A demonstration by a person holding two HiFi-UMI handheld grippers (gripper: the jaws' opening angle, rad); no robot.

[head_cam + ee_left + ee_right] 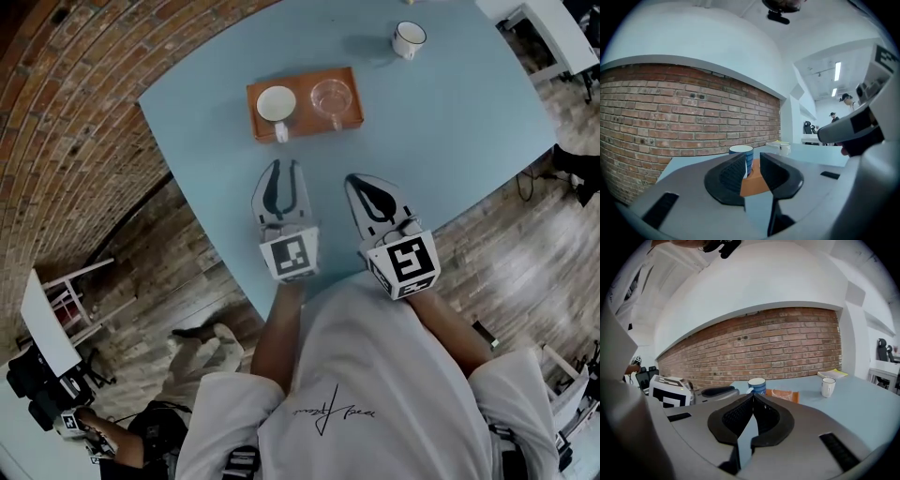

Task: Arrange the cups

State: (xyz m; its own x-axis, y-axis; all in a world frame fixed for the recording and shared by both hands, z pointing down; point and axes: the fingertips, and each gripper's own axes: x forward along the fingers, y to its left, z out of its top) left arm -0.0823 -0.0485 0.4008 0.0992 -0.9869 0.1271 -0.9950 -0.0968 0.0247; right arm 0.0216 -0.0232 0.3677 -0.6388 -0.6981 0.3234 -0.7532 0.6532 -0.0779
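Cups stand in two places: a blue-banded ceramic cup with a white inside [276, 103] and a clear glass cup [330, 96] sit side by side on a flat rectangular orange tray [305, 120], the blue one at the left with its handle turned to the near side. A white enamel mug with a dark rim [409, 39] stands alone, well apart, farther off and to the right.

All of this rests on a pale blue tabletop [459, 122]. A strip of bare surface lies between the tray and the two grippers, and a wider bare stretch spreads to the right of the tray and near of the white mug. A yellow-covered stack of paper [833, 374] lies near the table's far edge.

Over the near edge, the left gripper [285, 169] has its jaws parted with nothing gripped; the blue cup and the tray show through the gap, beyond the tips. The right gripper [360, 182], just beside it, has its jaws pressed together and empty.

Past the table's left edge runs a red brick wall [66, 112]. Worn wooden floor [525, 234] shows to the right and near left, with white furniture [553, 23] in the far right corner.
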